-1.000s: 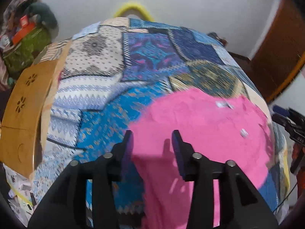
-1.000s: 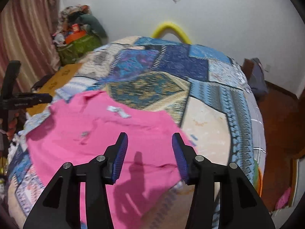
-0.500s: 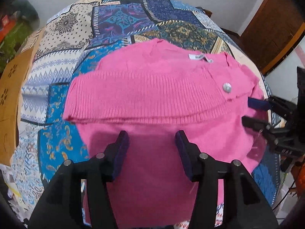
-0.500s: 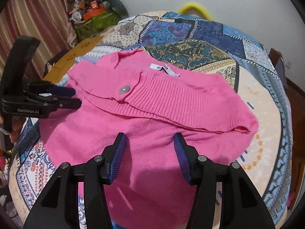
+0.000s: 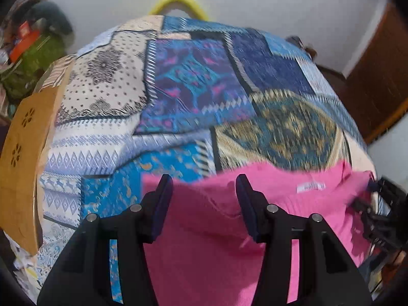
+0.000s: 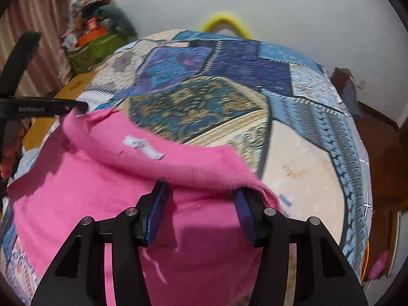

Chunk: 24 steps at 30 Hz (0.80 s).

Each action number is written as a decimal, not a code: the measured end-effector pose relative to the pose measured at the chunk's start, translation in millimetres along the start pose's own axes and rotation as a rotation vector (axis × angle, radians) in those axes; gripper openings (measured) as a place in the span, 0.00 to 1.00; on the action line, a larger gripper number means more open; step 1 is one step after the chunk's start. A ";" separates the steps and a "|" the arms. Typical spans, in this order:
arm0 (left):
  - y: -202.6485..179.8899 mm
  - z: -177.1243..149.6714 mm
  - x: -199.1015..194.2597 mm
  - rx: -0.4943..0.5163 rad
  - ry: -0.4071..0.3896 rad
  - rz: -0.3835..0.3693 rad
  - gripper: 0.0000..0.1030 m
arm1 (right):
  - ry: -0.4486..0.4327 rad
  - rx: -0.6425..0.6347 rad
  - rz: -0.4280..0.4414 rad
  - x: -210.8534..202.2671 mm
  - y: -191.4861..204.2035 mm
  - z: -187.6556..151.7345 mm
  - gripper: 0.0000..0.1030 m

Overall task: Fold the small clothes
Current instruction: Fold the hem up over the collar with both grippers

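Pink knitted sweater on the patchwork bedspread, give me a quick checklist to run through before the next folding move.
1. Pink knitted sweater lies on the patchwork bedspread: ok.
2. Left gripper jaws apart, nothing pinched, sweater edge beneath them: ok.
3. Right gripper jaws have just been closing a little; a ridge of knit lies between the fingers, but whether the pads press on it: cannot tell.
4. White neck label faces up, so the inside of the collar shows: ok.
5. Sweater flat and smooth: not ok, the upper edge is rumpled and raised.
6. Sharp view of the fabric edges: not ok, both pictures are motion-blurred.
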<state>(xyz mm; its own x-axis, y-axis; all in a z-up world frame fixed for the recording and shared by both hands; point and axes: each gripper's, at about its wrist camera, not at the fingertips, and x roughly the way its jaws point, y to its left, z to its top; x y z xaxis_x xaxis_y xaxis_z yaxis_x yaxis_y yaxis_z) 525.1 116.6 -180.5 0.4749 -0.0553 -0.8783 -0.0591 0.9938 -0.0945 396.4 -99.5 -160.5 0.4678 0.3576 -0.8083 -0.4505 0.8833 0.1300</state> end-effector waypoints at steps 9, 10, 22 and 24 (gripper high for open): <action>32.4 -23.0 -31.9 -0.016 -0.005 0.034 0.49 | -0.057 0.015 -0.023 -32.6 -2.7 -2.2 0.47; 34.8 -30.8 -35.2 -0.014 0.006 0.035 0.49 | -0.049 0.016 -0.007 -37.2 -1.5 -4.5 0.47; 38.8 -159.1 -75.0 -0.039 0.121 -0.094 0.50 | 0.114 0.050 0.113 -72.8 22.8 -106.9 0.56; 34.0 -169.1 -74.4 -0.030 0.119 -0.081 0.50 | 0.142 0.078 0.130 -67.0 25.4 -123.6 0.56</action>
<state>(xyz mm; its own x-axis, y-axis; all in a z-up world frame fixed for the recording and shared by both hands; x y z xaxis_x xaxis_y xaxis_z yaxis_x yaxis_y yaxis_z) 339.2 138.1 -197.6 0.3718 -0.1484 -0.9164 -0.0518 0.9823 -0.1800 259.5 -138.5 -174.0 0.2949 0.4286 -0.8540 -0.4376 0.8551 0.2781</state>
